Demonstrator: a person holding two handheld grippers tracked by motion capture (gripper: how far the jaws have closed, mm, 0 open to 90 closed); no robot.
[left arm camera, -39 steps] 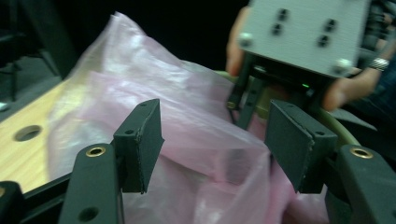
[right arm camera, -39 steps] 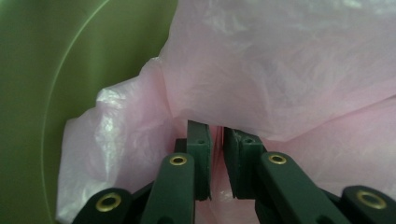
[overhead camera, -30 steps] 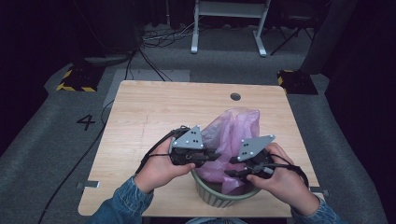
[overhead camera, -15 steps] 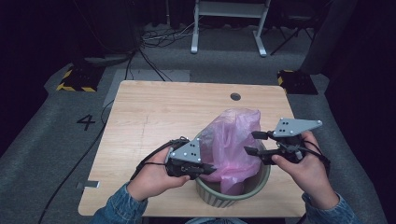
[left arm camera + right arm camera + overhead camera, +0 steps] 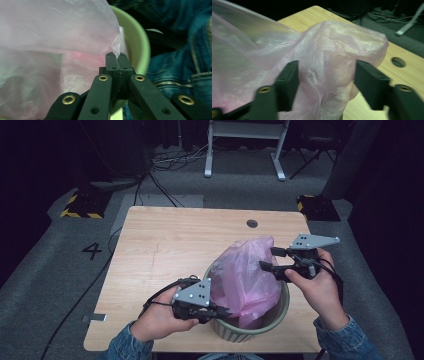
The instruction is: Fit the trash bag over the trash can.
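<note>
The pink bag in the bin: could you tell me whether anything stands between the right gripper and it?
Nothing visible does. The right gripper stands open at the far right side of the pink bag, whose film bulges between its jaws in the right gripper view. The left gripper is shut on the bag's edge at the green bin rim.

Left gripper (image 5: 117,55) jaws rise from the bottom edge, pressed flat together, pinching a thin fold of the pink plastic bag (image 5: 55,37) at its right edge. The bag billows up and left of the jaws, translucent, with a redder patch just left of the tips. Pale green bin (image 5: 136,42) rim curves behind and right of the jaws; the bag sits inside it, its pinched edge pulled close to the rim. Blue denim sleeve (image 5: 185,72) on the right, beyond the rim, blurred. Dark background at top right.
</note>
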